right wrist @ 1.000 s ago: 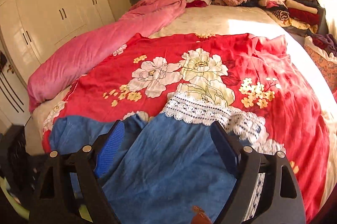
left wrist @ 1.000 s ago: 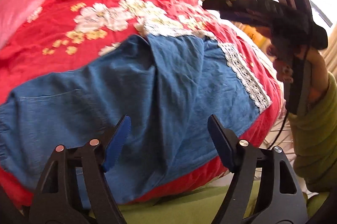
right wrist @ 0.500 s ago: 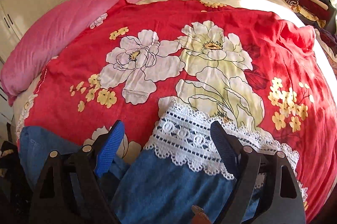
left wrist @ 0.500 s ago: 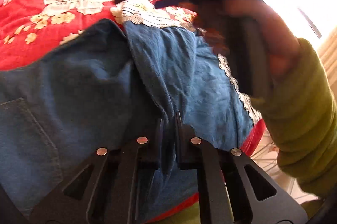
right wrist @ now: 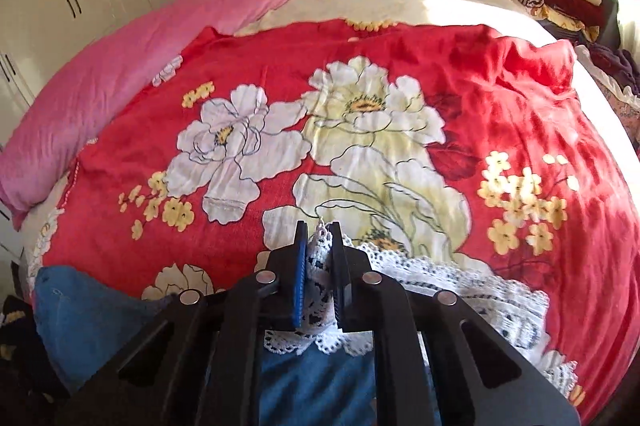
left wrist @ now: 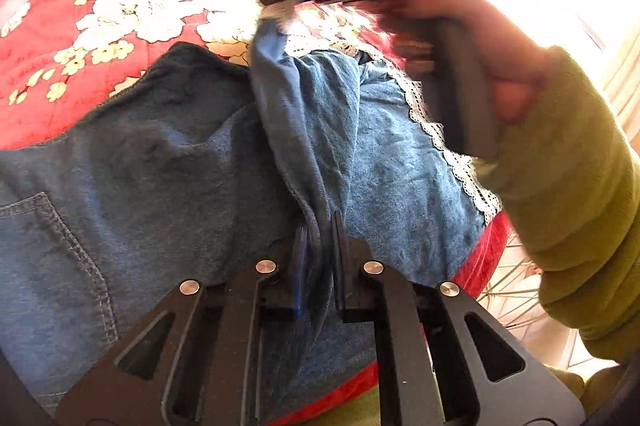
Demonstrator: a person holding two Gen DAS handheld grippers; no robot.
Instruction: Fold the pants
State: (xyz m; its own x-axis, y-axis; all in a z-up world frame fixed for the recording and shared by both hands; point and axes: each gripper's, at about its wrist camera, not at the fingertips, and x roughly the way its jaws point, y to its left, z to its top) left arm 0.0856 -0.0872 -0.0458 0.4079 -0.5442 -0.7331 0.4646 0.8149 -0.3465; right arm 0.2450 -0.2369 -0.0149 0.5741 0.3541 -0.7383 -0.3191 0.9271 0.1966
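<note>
Scene: blue denim pants (left wrist: 192, 161) lie spread on a red flowered blanket (right wrist: 500, 97) covering a bed, the waist and a back pocket at the lower left of the left wrist view, the lace hem (left wrist: 452, 153) at its right.
Left gripper (left wrist: 320, 226): pressed together on a raised ridge of denim at bottom centre of its own view, pinching the pants near the middle of their length.
Right gripper (right wrist: 320, 230): pinching the lace hem (right wrist: 420, 266) at bottom centre of its own view; in the left wrist view it shows blurred at upper centre, lifting the corner of a leg.
Long axis: the pants run from lower left to upper right in the left wrist view, and the taut ridge between the two grips follows that line.
Nearer hand: the right holds the hem end, the left the middle, so the hem would likely be carried toward the waist at lower left.
Risk: the lace may slip, by my judgement.
</note>
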